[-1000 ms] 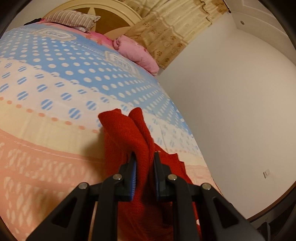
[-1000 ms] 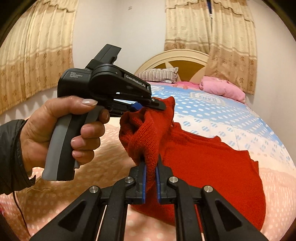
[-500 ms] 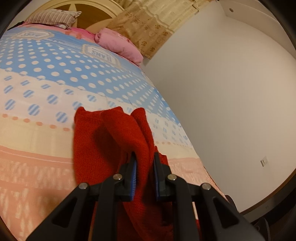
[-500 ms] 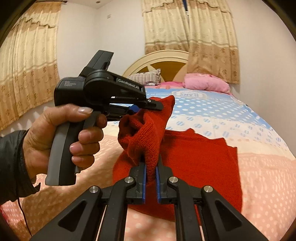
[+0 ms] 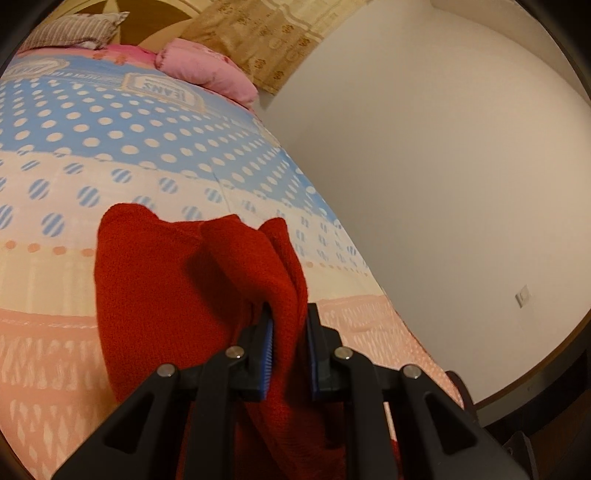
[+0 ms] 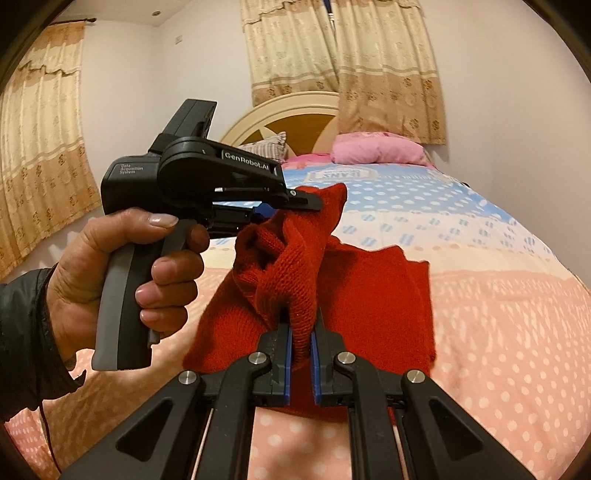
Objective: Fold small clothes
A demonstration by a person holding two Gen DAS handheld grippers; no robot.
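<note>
Moved since earlier: both grippers carried the held edge across the bed; in the right wrist view the flat part of the red knit garment [image 6: 373, 295] shows narrower than a second ago, and in the left wrist view more red cloth shows at centre left.
Left gripper [image 5: 290, 349]: clamped narrow on a bunched fold of the garment [image 5: 166, 295]; in the right wrist view it sits at centre left [image 6: 295, 203], gripped by a hand [image 6: 110, 280] with a dark sleeve [image 6: 22, 332] at the lower left edge.
Right gripper [image 6: 301, 354]: nearly closed on another bunch of the same garment, lower centre of frame.
Garment place: held edge lifted off the bed [image 6: 498, 332] between the two grippers; the rest lies flat on the pink-and-blue dotted bedspread, centre right of the right wrist view.
Progress: judged mid-fold; one edge is being brought over the body, not yet laid down. Left to do: lay it, release, likely further folds and smoothing.
Hidden or unclear: garment type not certain, sleeves or neckline not made out; its near edge is cut off behind the gripper arms in both views; right hand not in view; no other clothes seen.
Background: pink pillow [image 6: 376, 151], striped pillow [image 5: 70, 31], headboard [image 6: 295, 118], curtains [image 6: 343, 59].
</note>
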